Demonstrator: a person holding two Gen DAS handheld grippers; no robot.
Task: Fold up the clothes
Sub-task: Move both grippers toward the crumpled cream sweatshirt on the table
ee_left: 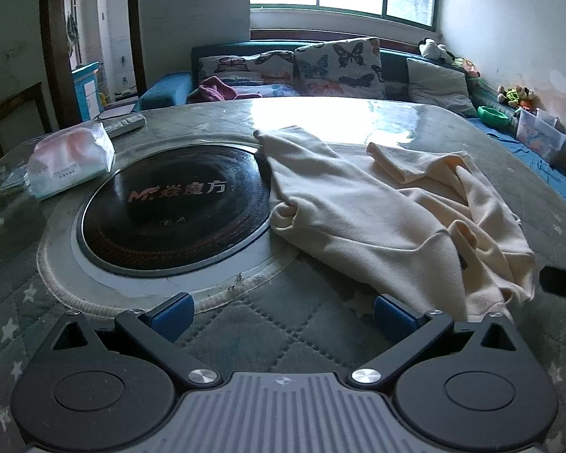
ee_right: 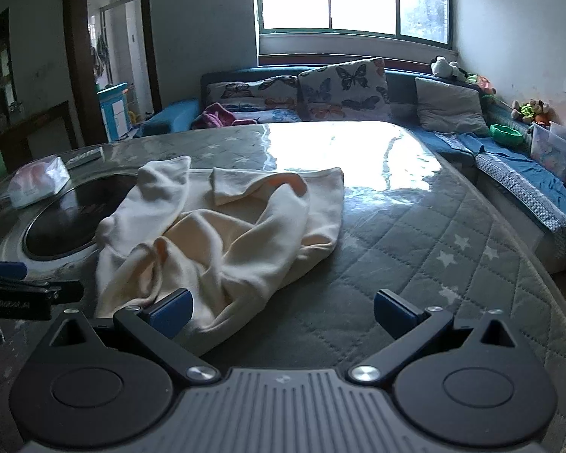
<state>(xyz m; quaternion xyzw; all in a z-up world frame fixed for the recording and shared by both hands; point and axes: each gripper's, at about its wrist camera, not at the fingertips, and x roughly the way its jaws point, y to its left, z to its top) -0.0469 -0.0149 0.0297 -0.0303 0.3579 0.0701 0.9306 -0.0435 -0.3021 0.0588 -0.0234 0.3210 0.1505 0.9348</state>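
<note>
The crumpled cream fabric garment (ee_left: 388,219) lies on the round quilted star-patterned table (ee_left: 275,336), its left part draped over the rim of the round black glass hotplate (ee_left: 162,211) set into the table's middle. Left of the hotplate, toward the left edge, sits the soft plastic tissue pack (ee_left: 71,158), with a flat remote control (ee_left: 126,124) just behind it. Beyond the far edge runs the blue sofa (ee_right: 517,173) carrying butterfly-print cushions (ee_right: 343,88).

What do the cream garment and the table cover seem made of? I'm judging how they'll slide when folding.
Cream garment: soft matte knit, probably cotton or fleece; it slumps in thick rounded folds. Table cover: quilted grey-green star-print fabric, apparently under a clear glossy plastic sheet, since the window glare mirrors off it.
</note>
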